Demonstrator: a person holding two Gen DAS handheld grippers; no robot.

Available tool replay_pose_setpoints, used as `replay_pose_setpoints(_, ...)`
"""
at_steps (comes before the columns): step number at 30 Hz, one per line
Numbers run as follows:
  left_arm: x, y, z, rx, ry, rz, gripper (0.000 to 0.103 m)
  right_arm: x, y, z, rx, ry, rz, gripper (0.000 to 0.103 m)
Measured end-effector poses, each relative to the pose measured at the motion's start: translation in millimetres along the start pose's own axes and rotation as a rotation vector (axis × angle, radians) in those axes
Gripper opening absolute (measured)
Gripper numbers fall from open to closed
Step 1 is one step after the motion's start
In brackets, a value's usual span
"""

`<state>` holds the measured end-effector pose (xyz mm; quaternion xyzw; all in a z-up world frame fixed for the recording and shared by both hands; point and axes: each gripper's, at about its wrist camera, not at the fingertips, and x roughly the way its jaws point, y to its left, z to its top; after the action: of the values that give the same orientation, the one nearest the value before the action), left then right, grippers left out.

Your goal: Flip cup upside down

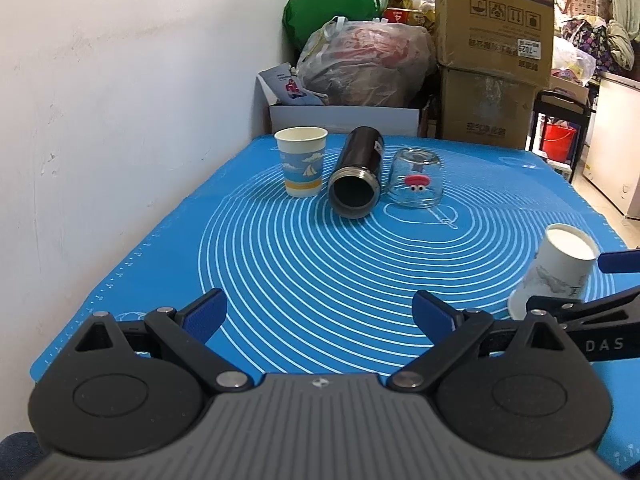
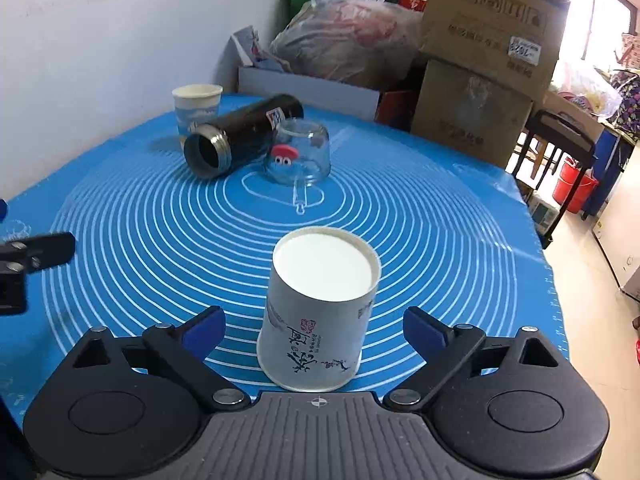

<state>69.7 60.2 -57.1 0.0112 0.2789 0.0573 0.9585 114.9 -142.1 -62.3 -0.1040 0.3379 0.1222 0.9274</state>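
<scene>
A matt white paper cup (image 2: 318, 312), printed with ink brushwork, is seen bottom-up on a smooth, faintly glossy blue mat (image 2: 160, 248) that looks like silicone. Beyond, clear glossy glass is shown by the tumbler (image 2: 300, 156), and dark metal with a bare threaded rim by the flask (image 2: 240, 136). Matt black plastic forms the right claw (image 2: 314, 330).

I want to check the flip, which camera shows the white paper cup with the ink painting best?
The right wrist view: the white paper cup stands centred, base up, between the open right gripper. The left wrist view shows it small at the right edge, partly hidden.
</scene>
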Motion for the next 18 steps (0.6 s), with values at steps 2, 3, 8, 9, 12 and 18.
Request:
replay_pose_setpoints(2, -5, -3, 0, 0.002, 0.002, -0.013, 0.098, -11, -2, -1, 0.017, -0.016, -0.006, 0.101)
replay_pose_setpoints(3, -7, -4, 1, 0.003, 0.002, -0.016, 0.098, -17, -3, -2, 0.028, -0.025, -0.006, 0.102)
replay_pose_setpoints(8, -24, -11, -1, 0.024, 0.004, -0.044, 0.098, -49, -11, -12, 0.094, -0.053, -0.027, 0.103)
replay_pose_setpoints(9, -28, -12, -1, 0.027, 0.006, -0.055, 0.098, -55, -12, -15, 0.105, -0.057, -0.031, 0.103)
replay_pose_setpoints(12, -40, -17, -4, 0.040, 0.011, -0.086, 0.098, -73, -14, -24, 0.123, -0.069, -0.047, 0.103)
replay_pose_setpoints(18, -61, -29, -11, 0.076, 0.017, -0.128, 0.098, -101, -12, -40, 0.138, -0.081, -0.056, 0.103)
